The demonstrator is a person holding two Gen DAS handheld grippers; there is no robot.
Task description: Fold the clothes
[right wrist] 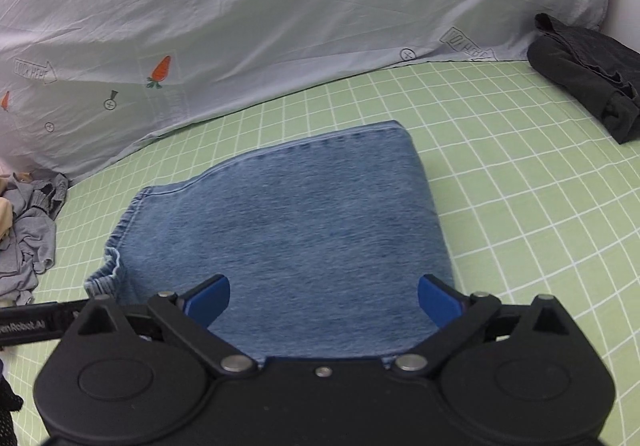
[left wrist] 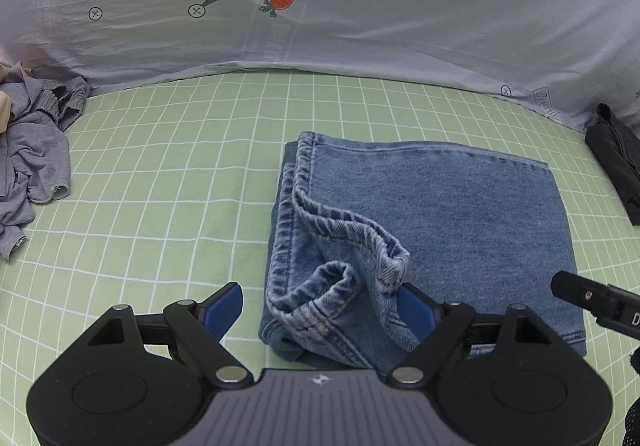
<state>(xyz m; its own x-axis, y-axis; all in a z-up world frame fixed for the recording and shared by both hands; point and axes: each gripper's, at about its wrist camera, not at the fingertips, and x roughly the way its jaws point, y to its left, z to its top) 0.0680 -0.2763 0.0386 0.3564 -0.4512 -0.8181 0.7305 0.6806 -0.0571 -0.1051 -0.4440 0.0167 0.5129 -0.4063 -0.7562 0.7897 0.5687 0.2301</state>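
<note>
Jeans, one pair in washed blue denim, lie folded into a thick rectangle on the green sheet with its white grid, near the middle of the bed. In the left wrist view the hems curl up in a loose roll at the near left corner of the stack, about 6 o'clock from its centre.

Over that corner hangs the left hand-held gripper, blue pads spread wide: the rolled hem sits between them, its cloth lying against the right pad, while the left pad stands clear over the sheet. The right hand-held gripper hangs over the near edge of the denim, its pads wide apart and pressing on nothing. On the black bar at 9 o'clock in the right wrist view, white lettering reads "nRobot.AI", its start cut off.

Two more garments lie on the bed: a crumpled grey one at 9 o'clock and a folded black one at 2 o'clock in the right view. Behind stands a pale cover printed with orange carrots, crossed circles and arrows lettered "LOOK HERE". Three carrots show in each view.
</note>
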